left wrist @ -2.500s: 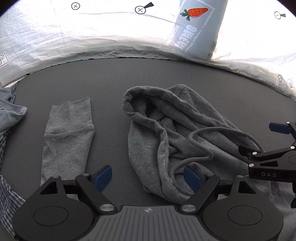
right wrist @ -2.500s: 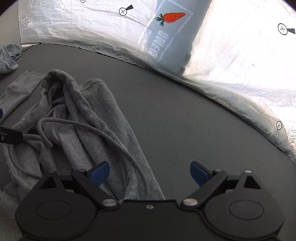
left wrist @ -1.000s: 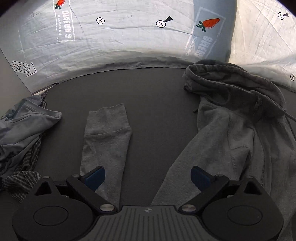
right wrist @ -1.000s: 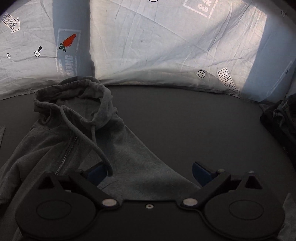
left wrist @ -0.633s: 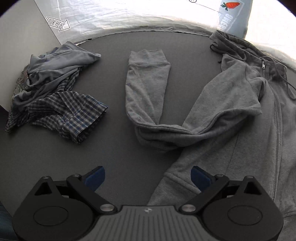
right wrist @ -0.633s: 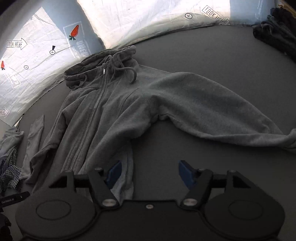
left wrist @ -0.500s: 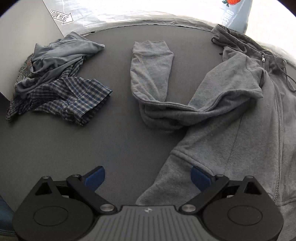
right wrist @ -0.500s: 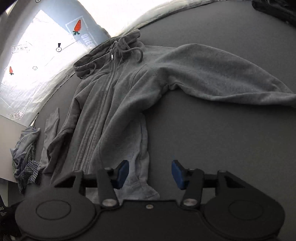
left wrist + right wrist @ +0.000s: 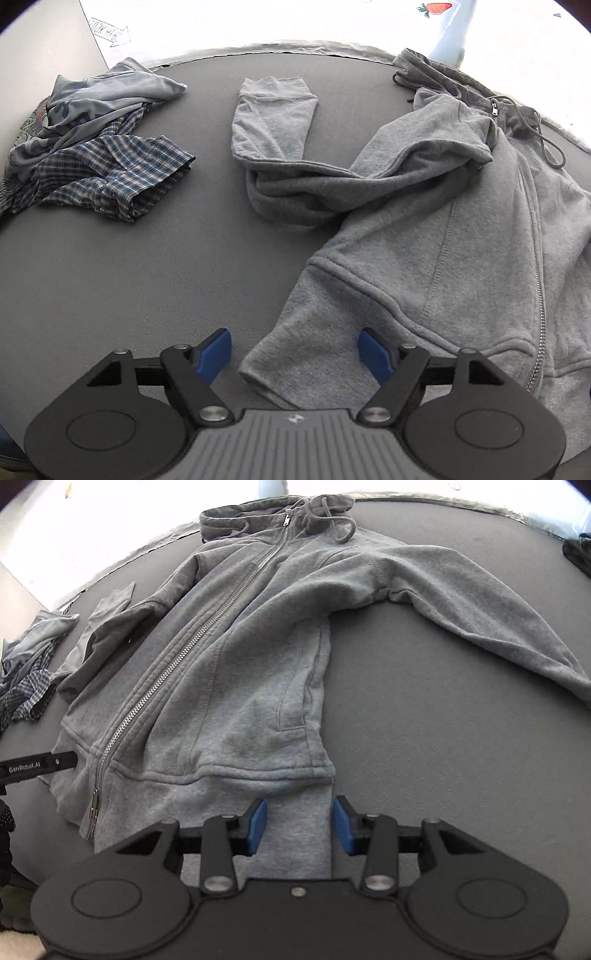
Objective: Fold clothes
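Closing over the hem of the grey hoodie (image 9: pixel 236 686), both grippers have just been narrowing their jaws. The right gripper (image 9: pixel 299 825) has the bottom band's right corner between its blue pads, which stand just beside the cloth on either side; the fabric between them lies flat and unpinched, so I judge it not yet gripped. The left gripper (image 9: pixel 293 354) stands wider, with the band's left corner lying between its pads and clear of both.

Judged from that, the step in hand is seizing the two bottom corners, likely to pull the body straight or lift the hem toward the hood.

Beyond the hem, the hoodie lies front up on the dark table (image 9: pixel 443 738), zipped, with its hood at the far edge. Its right sleeve (image 9: pixel 498 602) stretches out flat from the shoulder; its left sleeve (image 9: pixel 280 122) is bunched and doubled back beside the body. Farther left of the hoodie lies a heap of plaid and pale blue clothes (image 9: pixel 92 147).

A second ago both cameras sat close to the hood and both grippers were wide open; now both look down on the hem from the near edge, with the whole garment spread ahead.
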Motion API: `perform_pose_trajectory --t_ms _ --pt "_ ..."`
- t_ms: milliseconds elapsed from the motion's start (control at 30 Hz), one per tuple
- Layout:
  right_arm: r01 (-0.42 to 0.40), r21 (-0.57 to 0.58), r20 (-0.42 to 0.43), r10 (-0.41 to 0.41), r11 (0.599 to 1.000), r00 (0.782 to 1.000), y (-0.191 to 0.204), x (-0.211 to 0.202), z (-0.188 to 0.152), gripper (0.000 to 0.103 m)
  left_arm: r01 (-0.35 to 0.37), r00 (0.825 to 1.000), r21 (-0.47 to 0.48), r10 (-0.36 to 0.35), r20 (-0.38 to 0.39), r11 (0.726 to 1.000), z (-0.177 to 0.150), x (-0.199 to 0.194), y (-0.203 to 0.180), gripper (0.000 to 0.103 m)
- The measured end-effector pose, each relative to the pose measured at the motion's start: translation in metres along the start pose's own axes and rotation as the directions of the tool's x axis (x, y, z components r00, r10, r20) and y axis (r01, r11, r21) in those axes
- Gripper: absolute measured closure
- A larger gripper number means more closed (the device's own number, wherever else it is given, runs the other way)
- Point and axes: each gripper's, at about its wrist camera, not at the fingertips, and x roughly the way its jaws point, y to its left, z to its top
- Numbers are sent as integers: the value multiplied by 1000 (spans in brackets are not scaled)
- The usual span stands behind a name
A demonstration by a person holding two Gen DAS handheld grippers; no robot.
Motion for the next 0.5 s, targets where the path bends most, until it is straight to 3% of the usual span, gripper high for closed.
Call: perform_pose_trajectory --t_ms 67,100,167,333,500 --pt "-9 -10 10 9 1000 1000 -3 -1 -2 89 22 1000 37 -22 13 999 -2 -5 -8 62" --pt "-16 -11 15 16 1000 1000 -5 -2 -2 98 14 1000 65 -15 23 998 -4 -7 -14 67" --pt "-48 55 28 47 997 999 -15 -5 -6 98 -17 999 108 13 41 994 -8 -10 -24 93" --pt "-55 136 74 45 989 996 -33 -28 -17 99 -67 998 128 64 29 989 -12 -21 -34 96" --pt "-32 182 132 8 983 991 -60 -65 -28 100 -33 999 82 33 1 996 -18 -50 -37 96"
